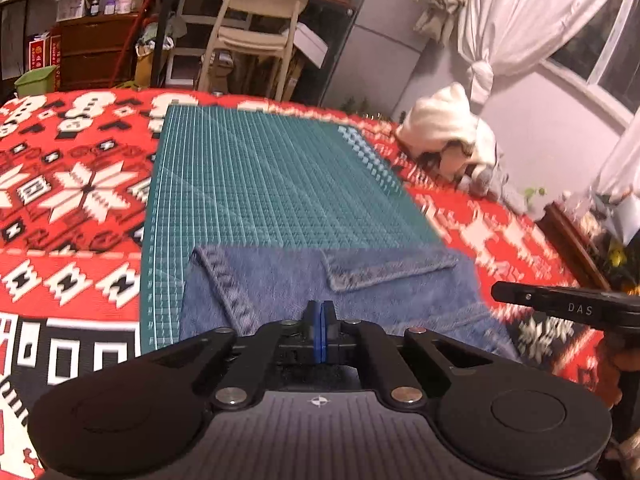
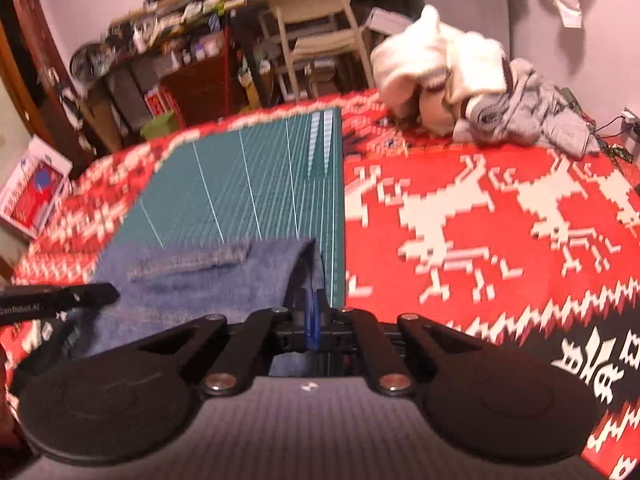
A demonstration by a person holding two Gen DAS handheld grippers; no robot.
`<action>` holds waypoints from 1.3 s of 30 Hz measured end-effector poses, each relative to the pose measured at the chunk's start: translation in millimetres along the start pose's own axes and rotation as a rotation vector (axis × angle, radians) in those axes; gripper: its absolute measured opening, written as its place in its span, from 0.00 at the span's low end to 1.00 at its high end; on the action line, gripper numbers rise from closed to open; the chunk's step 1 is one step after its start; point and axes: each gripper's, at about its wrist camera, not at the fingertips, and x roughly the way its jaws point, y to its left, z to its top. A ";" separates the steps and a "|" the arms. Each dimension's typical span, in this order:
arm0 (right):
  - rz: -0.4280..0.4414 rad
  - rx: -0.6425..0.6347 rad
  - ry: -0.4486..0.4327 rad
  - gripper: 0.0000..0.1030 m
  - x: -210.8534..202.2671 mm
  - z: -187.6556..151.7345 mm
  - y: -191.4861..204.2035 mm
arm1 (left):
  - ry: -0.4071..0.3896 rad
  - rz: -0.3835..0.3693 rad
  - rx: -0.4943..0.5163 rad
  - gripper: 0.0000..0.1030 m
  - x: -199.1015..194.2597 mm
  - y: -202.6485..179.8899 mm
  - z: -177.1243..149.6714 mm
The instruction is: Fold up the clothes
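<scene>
While both pinch jeans (image 1: 280, 292) | left tool (image 1: 319, 312) pressed together | right tool (image 2: 313, 304) pressed together | green mat (image 1: 260, 184) beneath

i see blue denim jeans (image 1: 360, 292), legs folded with hems showing, lying flat on the green cutting mat's (image 1: 260, 184) near end

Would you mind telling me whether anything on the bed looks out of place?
The jeans lie neatly on the green mat. Only the heap of clothes at the far edge looks untidy, crumpled rather than folded.
</scene>
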 end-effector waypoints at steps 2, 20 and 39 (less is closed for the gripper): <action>0.019 -0.025 -0.026 0.02 0.0 8.4 8.1 | -0.020 -0.017 0.008 0.03 -0.6 -3.9 6.6; 0.046 -0.142 0.039 0.03 37.4 -4.2 36.1 | 0.024 -0.008 0.010 0.03 18.0 5.9 -5.3; 0.168 -0.187 0.043 0.08 32.5 6.5 89.6 | 0.041 -0.093 0.044 0.02 24.5 -25.4 -2.8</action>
